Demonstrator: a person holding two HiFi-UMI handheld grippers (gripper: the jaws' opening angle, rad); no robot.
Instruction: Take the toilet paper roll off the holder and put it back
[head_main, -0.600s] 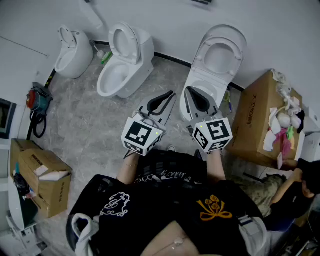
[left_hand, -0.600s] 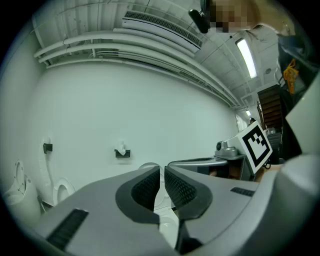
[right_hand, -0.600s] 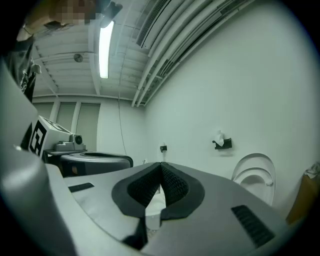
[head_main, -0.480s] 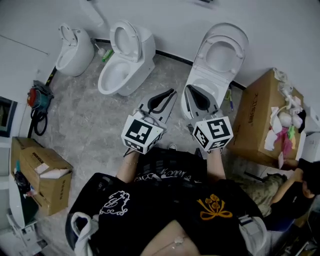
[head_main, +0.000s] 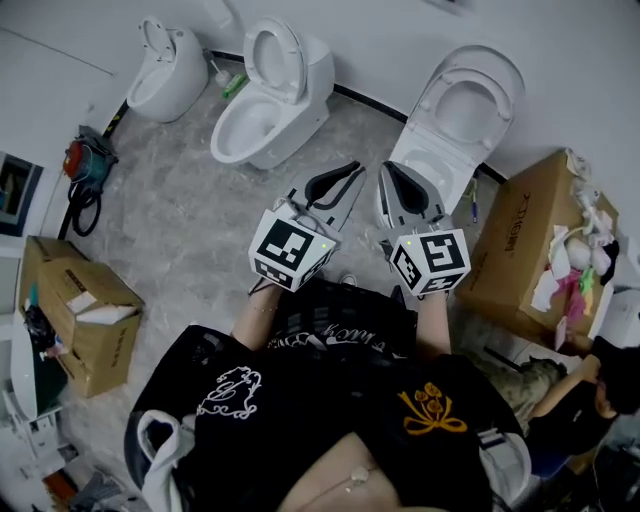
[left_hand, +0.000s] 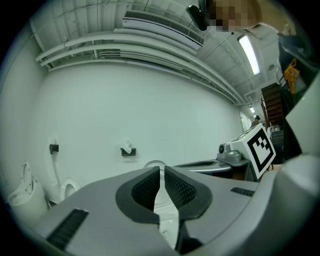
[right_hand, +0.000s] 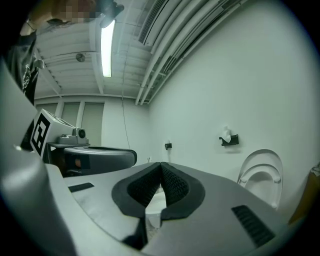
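— Where's the toilet paper roll (left_hand: 128, 148)?

— On its black holder (left_hand: 128, 152), fixed to the white wall (left_hand: 150, 100) and well apart from both grippers. Only a white tuft shows, too small for its shape to be made out.

— One holder only?

— Two brackets. The second bracket (left_hand: 54, 148) sits further along the same wall, and I can't tell whether it carries anything.

— And the grippers?

— Two. The left gripper (left_hand: 161, 170) has its ribbed pads drawn together to a hairline at the tips, with nothing between them. The right gripper (right_hand: 161, 165) is closed tip to tip and also holds nothing. Both point roughly level at the wall.

— Toilets?

— Three from the head view, all with lids up: a small toilet (head_main: 165, 75), a middle toilet (head_main: 270, 100), and the nearest toilet (head_main: 460, 105), whose bowl is partly covered by the right gripper.

— Anything else cut off?

— A cardboard box (head_main: 515, 250) beside that toilet, with white and pink stuff on its top that I can't identify. A second person (head_main: 585, 395) crouches at the frame's lower edge, mostly out of sight.
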